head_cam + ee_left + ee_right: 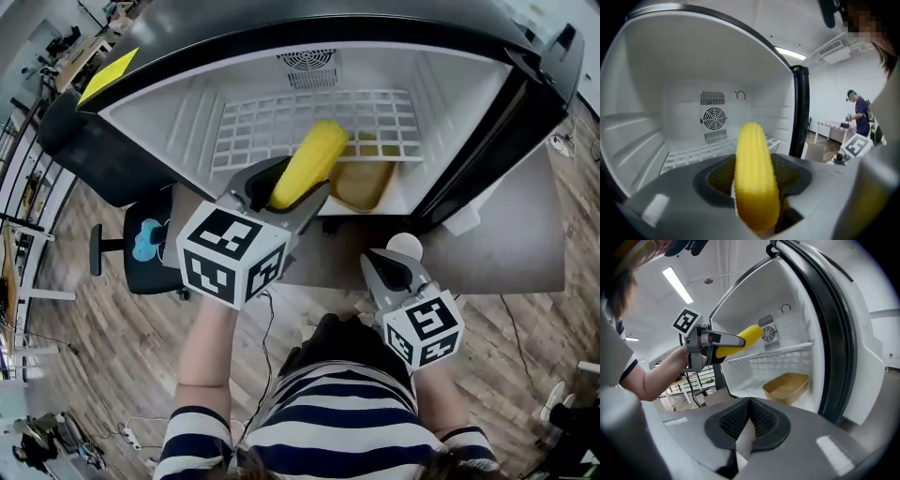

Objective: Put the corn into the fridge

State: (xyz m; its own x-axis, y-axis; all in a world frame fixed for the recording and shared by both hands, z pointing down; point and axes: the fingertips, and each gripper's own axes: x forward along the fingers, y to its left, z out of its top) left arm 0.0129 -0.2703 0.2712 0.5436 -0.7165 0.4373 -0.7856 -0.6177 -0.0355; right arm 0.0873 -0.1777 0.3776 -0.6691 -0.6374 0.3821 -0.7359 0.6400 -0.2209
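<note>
A yellow corn cob [309, 164] [754, 176] [740, 339] is clamped in my left gripper [286, 199] [757, 187] [717, 348], which is shut on it. The cob's tip reaches over the white wire shelf [309, 127] [773, 352] at the mouth of the open fridge [187, 103] [656, 117] [797, 324]. My right gripper [394, 267] [749, 416] is shut with nothing in it, held lower and to the right, outside the fridge near its open door [497, 239].
A tan tray [364, 183] [786, 386] lies on the fridge floor under the wire shelf. A fan grille [712, 117] [768, 333] sits on the back wall. A black chair [141, 244] stands left. Another person [858, 115] stands far off by a table.
</note>
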